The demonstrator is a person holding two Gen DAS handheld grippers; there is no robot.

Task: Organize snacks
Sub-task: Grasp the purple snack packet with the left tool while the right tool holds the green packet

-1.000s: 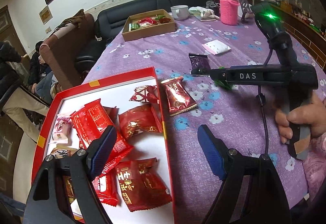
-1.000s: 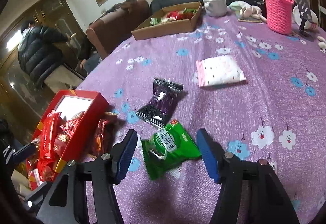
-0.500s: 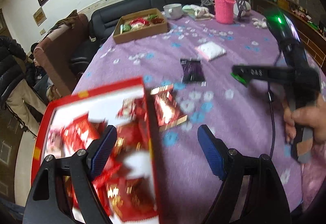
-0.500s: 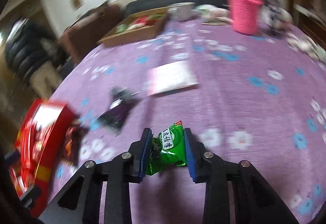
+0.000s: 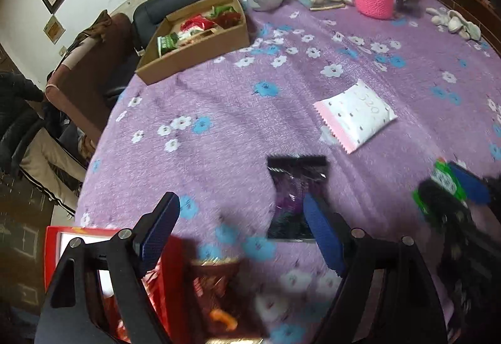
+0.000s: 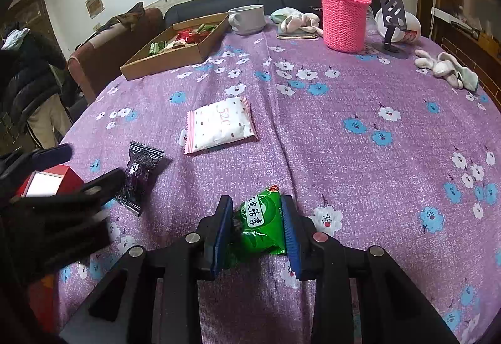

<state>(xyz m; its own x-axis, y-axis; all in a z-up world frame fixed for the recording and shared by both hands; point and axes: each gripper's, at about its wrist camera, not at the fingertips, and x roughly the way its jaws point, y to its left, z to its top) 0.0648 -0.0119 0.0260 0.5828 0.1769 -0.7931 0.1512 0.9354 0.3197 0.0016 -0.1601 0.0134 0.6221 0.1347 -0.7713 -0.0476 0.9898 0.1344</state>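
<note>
Right tool [image 6: 256, 229] is clenched on the green snack packet [image 6: 261, 225], both blue pads pressing its sides; its jaws have just been closing onto it. The packet's lower end is tucked behind the left pad, and its print is only partly readable. In the left wrist view the same packet [image 5: 444, 181] shows as a blurred green scrap at the right edge, mostly covered by a dark smeared tool body. Left tool [image 5: 241, 234] stands released, jaws wide, nothing between them, hovering over the purple flowered cloth of the bench [image 5: 219, 99]. The dark purple snack packet [image 5: 296, 187] lies flat just ahead of its right pad, the near corner hidden behind that pad. The pink-edged white packet [image 5: 355, 113] lies further out, apart from the others. The red box [image 5: 59, 234] is cut off at the lower left and half hidden behind the left finger; its contents are a red blur, and a blurred dark red wrapper [image 5: 216, 268] beside it cannot be made out properly. At the far edge sits the cardboard tray [image 6: 175, 52] with assorted snacks, too small to identify, then a grey mug [image 6: 247, 18] and a bottle in a pink knitted sleeve [image 6: 343, 21]. A person in a dark jacket [image 6: 22, 74] stands at the left, partly cropped.
</note>
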